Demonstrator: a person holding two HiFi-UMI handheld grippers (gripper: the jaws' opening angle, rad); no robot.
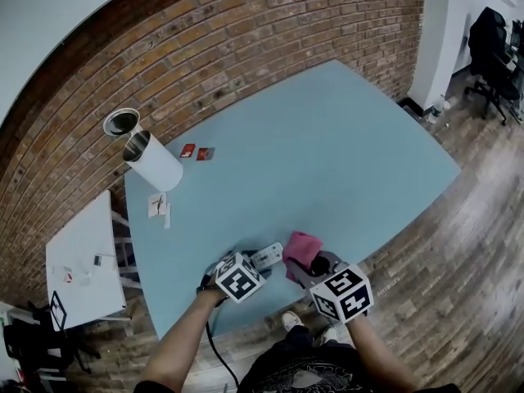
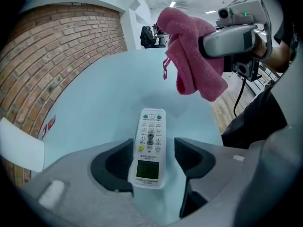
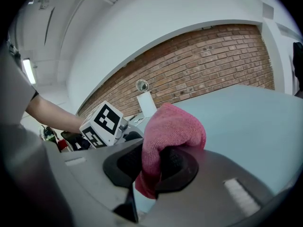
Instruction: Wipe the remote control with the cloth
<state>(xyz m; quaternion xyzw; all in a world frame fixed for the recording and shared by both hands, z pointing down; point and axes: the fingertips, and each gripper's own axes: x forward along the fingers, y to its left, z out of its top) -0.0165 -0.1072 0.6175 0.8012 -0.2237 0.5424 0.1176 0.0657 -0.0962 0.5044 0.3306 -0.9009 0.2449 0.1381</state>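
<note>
1. Left tongs (image 2: 152, 144): jaws wide, gripping nothing; the remote (image 2: 150, 145) lies flat on the desk (image 1: 327, 154) between them, screen end nearest the camera, keypad end towards 12 o'clock in the left gripper view; a clear gap shows at the right pad; whether the left pad touches cannot be told.
2. Remote, location: near the desk's 6 o'clock edge in the head view, face up.
3. Right tongs (image 3: 154, 162): clamped on the cloth (image 3: 170, 126); the cloth is pink and bunched, bulging above the jaws with a tail hanging below them.
4. Cloth, location: held off the desk, at 3 o'clock of the remote in the head view and just beside it; the left gripper view shows it hanging at 1 o'clock, clear of the remote.
5. Other items: two white tubes (image 1: 155, 164) at the desk's 10 o'clock corner; two small cards (image 1: 196, 151) just beside them at 3 o'clock; brick wall (image 1: 270, 31) beyond.
</note>
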